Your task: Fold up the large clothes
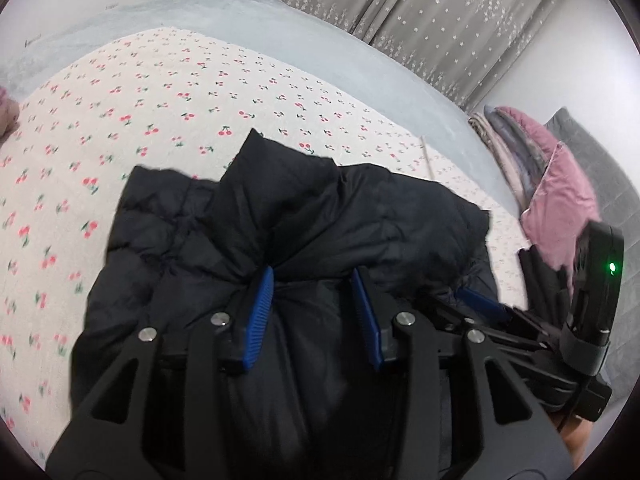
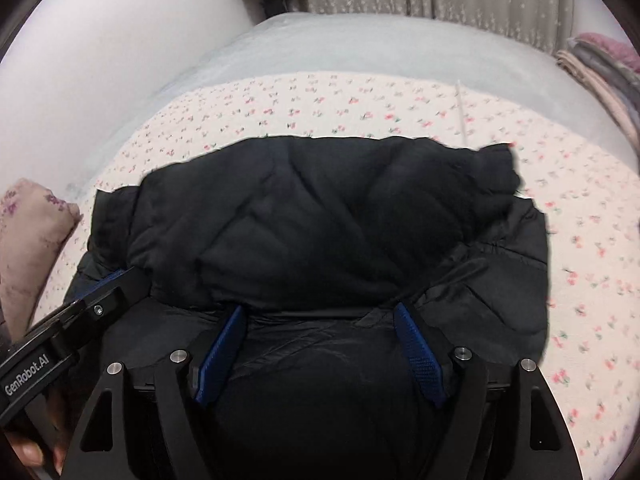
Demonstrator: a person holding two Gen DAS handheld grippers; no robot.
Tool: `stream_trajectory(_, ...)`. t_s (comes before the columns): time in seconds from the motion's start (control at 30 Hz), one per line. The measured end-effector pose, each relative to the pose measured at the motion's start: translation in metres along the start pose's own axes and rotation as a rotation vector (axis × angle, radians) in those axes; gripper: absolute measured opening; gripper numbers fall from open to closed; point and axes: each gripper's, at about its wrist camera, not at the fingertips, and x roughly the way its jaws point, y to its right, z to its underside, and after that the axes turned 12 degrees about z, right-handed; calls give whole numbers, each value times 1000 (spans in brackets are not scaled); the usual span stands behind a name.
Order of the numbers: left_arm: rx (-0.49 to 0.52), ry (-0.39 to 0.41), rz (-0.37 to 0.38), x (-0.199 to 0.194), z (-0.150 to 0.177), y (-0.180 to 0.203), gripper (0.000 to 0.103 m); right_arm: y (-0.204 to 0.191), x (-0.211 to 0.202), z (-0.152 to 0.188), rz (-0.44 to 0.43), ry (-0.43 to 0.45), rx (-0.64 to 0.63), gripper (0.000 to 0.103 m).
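A black puffer jacket lies bunched on a cherry-print bed sheet; it also shows in the right wrist view. My left gripper has its blue-padded jaws apart, with the fingertips tucked under a raised fold of the jacket. My right gripper is likewise open, its tips under the jacket's folded-over upper layer. The right gripper's body shows at the right edge of the left view. The left gripper's body shows at the left of the right view. The tips themselves are hidden by cloth.
A pale grey blanket covers the far part of the bed. Folded pink and grey bedding is stacked at the right. A pink floral pillow lies at the left. Grey starred curtains hang behind.
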Motion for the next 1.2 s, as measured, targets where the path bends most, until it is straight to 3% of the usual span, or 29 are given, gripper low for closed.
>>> stream_trajectory(0.03,-6,8,-7,-13,2,2,44,2,-10,3,-3,5,34,78)
stream_trajectory(0.13,31,44,-56,-46,13,5,50,25,-53,18,-124,66,168,81)
stream_trajectory(0.2,34,43,-91,-63,24,0,55,43,-72,28,-143,56,254,81)
stream_trajectory(0.37,-53,6,-106,-90,49,-27,55,77,-115,85,-216,70,389,84)
stream_trajectory(0.53,-12,-53,-152,-81,68,-32,67,103,-92,120,-260,39,473,85)
stream_trajectory(0.63,-17,-69,-136,-73,70,-37,69,116,-84,130,-296,-17,523,85)
stream_trajectory(1.0,-76,-83,-80,-72,70,-48,75,130,-80,142,-255,-18,558,85)
stream_trajectory(1.2,-192,-114,-8,-74,71,-79,86,141,-85,143,-273,18,598,85)
